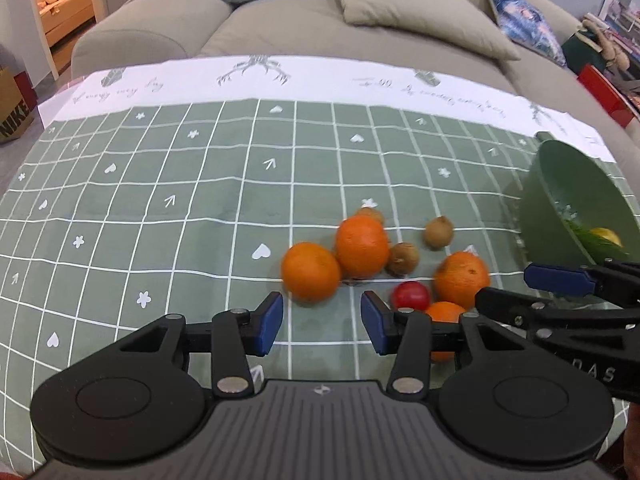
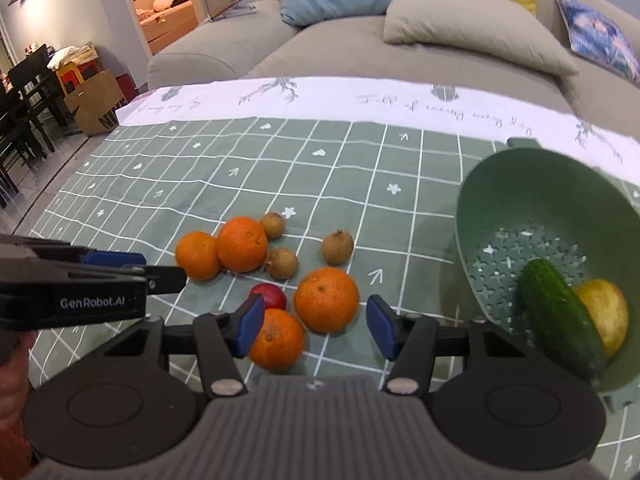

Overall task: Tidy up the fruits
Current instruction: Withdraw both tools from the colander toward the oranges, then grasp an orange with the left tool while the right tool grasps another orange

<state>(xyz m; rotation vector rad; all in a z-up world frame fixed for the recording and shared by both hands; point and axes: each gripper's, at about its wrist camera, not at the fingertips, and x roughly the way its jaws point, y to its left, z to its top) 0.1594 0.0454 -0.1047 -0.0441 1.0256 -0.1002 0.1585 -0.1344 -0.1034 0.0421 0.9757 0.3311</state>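
Several oranges, three small brown fruits and a red fruit lie grouped on the green checked tablecloth. My right gripper is open around one orange, and its pads do not touch it. A second orange rests against its left finger. My left gripper is open just short of another orange, with nothing between its pads. At the right stands a green colander holding a cucumber and a yellow fruit.
The two grippers are side by side, each showing at the edge of the other's view. A beige sofa with cushions runs behind the table. A paper bag and dark chairs stand on the floor to the left.
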